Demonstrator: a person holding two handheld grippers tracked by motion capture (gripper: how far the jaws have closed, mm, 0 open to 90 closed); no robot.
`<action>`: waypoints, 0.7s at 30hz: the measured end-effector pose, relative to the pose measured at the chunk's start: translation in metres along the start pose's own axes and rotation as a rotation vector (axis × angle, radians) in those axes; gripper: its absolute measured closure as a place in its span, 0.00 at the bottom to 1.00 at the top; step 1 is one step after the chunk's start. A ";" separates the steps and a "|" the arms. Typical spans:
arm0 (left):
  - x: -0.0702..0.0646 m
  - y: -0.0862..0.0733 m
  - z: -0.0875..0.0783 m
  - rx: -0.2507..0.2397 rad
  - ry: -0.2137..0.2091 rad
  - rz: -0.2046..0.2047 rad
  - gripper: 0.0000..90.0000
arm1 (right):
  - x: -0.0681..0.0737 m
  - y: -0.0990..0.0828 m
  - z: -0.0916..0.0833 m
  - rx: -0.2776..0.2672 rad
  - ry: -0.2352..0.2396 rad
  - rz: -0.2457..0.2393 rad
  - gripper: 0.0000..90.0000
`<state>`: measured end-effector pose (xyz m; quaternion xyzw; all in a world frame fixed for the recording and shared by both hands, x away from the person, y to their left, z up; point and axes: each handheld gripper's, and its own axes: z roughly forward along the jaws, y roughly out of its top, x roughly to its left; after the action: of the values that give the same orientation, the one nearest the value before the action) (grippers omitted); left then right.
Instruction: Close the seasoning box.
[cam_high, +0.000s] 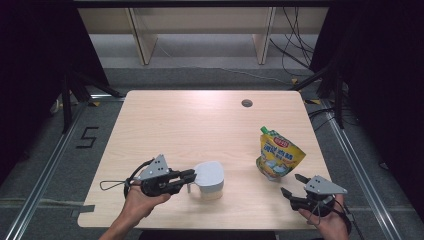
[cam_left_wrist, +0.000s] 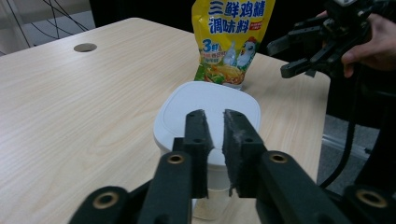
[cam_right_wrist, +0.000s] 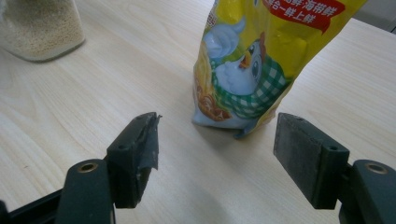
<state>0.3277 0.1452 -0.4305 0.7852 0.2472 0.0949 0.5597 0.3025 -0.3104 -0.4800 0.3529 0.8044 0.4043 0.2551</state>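
Two grippers: my left gripper (cam_left_wrist: 215, 128), jaws barely parted, straddles the jar (cam_high: 210, 179) lid edge; my right gripper (cam_right_wrist: 215, 154) gapes wide beside the jar's neighbouring pouch (cam_right_wrist: 261, 60), which a careless approach could topple.

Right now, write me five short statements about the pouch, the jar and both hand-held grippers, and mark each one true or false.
1. The yellow pouch stands upright on the table. True.
2. The white-lidded jar lies tipped on its side. False: it stands upright.
3. The right hand-held gripper is clamped on the pouch. False: its jaws stand wide apart, short of the pouch.
4. The left hand-held gripper is at the jar's lid. True.
5. The pouch sits left of the jar in the high view. False: it sits to the right.
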 end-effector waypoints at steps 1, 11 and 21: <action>0.001 -0.001 -0.001 -0.006 -0.005 0.000 0.83 | 0.000 0.000 0.000 0.001 0.001 -0.001 0.35; 0.012 -0.018 -0.021 0.007 0.069 -0.026 0.52 | 0.000 0.001 0.003 -0.001 0.009 0.001 0.35; 0.020 -0.041 -0.033 0.037 0.130 -0.065 0.35 | 0.000 0.002 0.006 -0.008 0.014 -0.024 0.35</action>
<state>0.3196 0.1931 -0.4594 0.7792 0.3100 0.1227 0.5307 0.3072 -0.3065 -0.4813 0.3390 0.8087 0.4070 0.2558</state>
